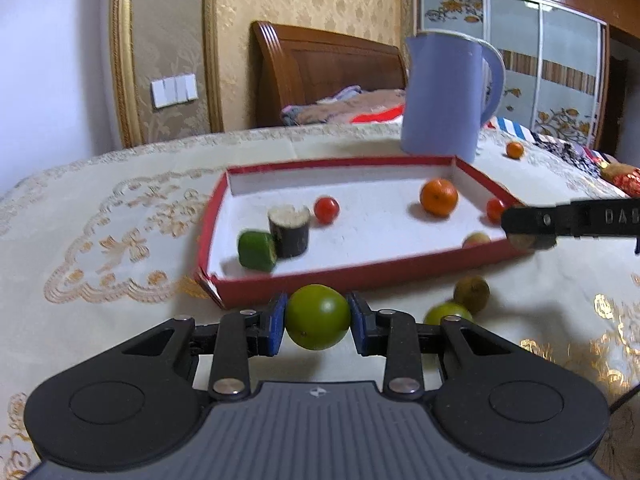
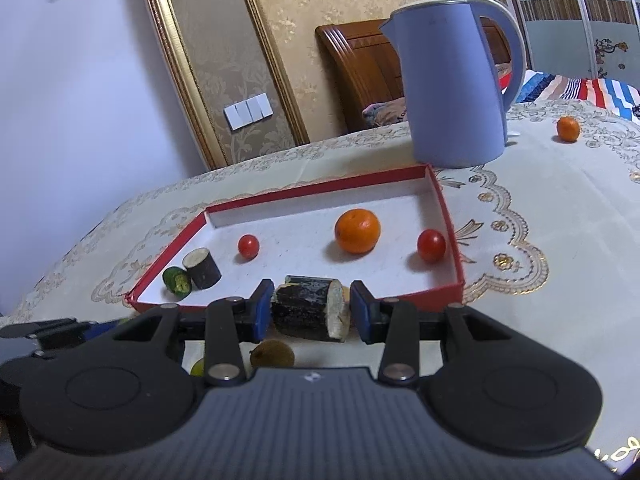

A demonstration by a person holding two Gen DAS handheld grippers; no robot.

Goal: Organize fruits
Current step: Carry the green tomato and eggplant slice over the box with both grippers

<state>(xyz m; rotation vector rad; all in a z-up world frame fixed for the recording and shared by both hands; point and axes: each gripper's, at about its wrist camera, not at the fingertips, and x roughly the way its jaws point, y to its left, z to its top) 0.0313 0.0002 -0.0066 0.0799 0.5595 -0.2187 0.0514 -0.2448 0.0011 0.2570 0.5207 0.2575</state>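
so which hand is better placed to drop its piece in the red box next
Right. Its jaws hold the dark sugarcane piece at the near rim of the red box, with bare floor just ahead. The left gripper, shut on the green fruit, sits short of the rim.

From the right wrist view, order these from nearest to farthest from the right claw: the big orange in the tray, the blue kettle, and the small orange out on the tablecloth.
1. Big orange, inside the red tray, just beyond the right claw.
2. Blue kettle, standing behind the tray's far corner.
3. Small orange, on the tablecloth, far right.
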